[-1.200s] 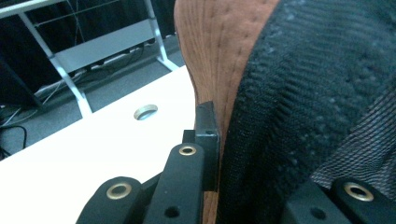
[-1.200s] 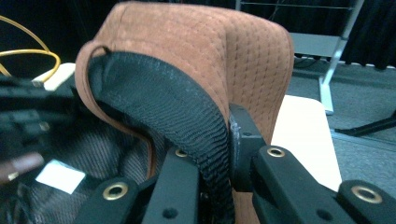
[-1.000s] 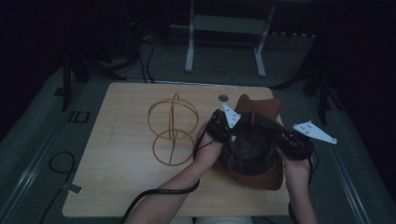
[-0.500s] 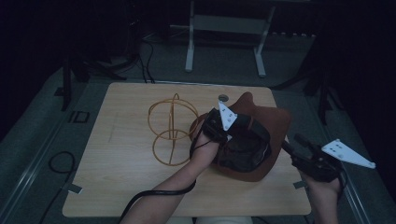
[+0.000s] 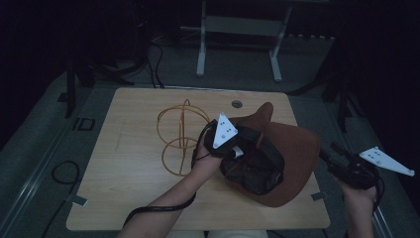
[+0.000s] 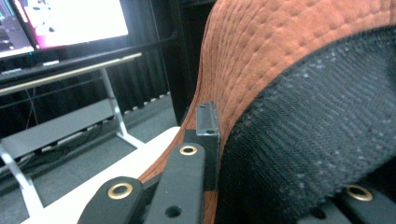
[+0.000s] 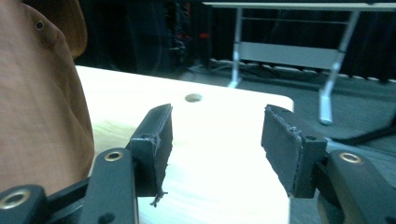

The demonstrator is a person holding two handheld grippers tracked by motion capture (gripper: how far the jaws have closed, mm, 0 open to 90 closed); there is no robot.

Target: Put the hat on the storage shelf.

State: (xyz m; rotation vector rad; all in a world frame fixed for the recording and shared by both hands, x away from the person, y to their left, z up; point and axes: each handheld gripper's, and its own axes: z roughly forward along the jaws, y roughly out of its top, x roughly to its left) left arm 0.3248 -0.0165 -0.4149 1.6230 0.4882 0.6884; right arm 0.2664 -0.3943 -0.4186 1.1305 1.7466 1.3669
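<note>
The left gripper (image 5: pixel 237 148) is clamped on the rim of the brown hat (image 5: pixel 292 163), its forearm angled in from below. The right gripper (image 5: pixel 333 152), jaws just opened and empty, is held off the table's (image 5: pixel 129 163) right edge, the hat to its left.

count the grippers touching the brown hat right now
1. The left gripper is clamped on the brown hat at its brim, beside the wire stand. The right gripper hangs off the table's right edge, jaws apart, nothing between them.
</note>
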